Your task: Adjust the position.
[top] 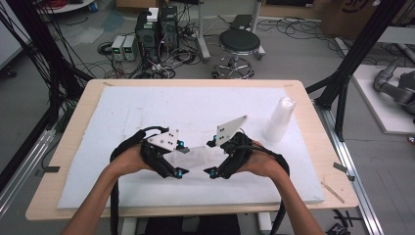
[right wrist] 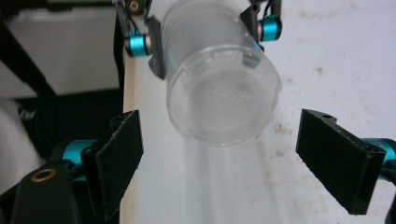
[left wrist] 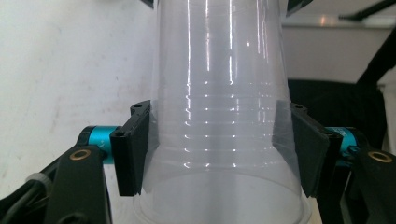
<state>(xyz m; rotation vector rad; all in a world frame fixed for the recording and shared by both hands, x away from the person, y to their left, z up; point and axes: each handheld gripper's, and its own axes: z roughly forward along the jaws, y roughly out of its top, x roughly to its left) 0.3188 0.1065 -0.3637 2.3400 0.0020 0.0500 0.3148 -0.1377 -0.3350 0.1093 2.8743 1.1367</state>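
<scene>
While clamped, cup inside left claw

A clear plastic cup, ribbed near its rim, lies level above the white mat, base rightward.

A clear, glossy plastic cup with fine ridges. The tongs' pads look matt black and rough, like foam. The worktop is pale wood under a matt white, faintly stained sheet.
</scene>
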